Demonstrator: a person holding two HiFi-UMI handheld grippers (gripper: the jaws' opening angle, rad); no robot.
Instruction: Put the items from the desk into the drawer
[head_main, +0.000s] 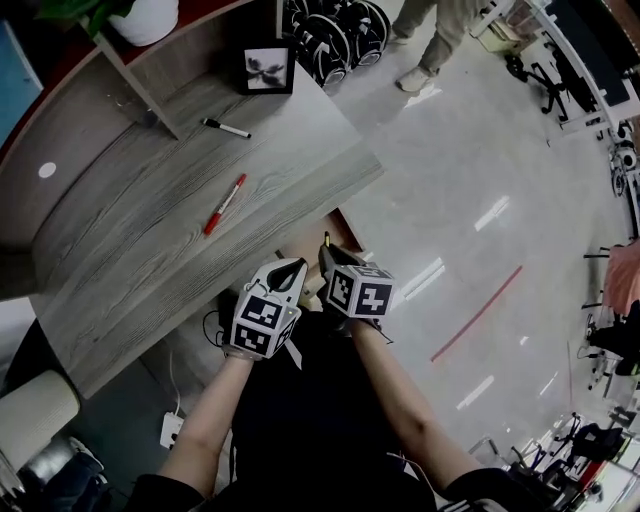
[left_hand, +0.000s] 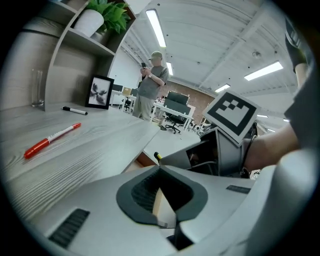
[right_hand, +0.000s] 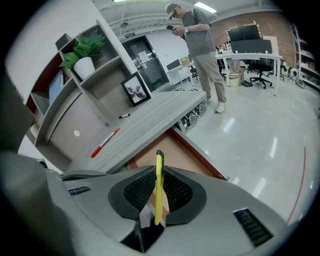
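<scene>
Gripping yellow pen (right_hand: 158, 200): right hand-held gripper (right_hand: 158, 168) | left hand-held gripper (left_hand: 160, 169) closed | grey desk (head_main: 150, 230) | glossy floor (head_main: 480, 150)

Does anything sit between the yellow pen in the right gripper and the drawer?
Nothing visible does. The yellow pen, clamped in the right gripper, points at the drawer's brown inside just under the desk edge. The left gripper sits beside it, not in front.

Bare desk top (head_main: 150, 230) stretches between the red pen (head_main: 224, 205) and black marker (head_main: 226, 128); a shelf upright (head_main: 140, 90) blocks the far left.
</scene>
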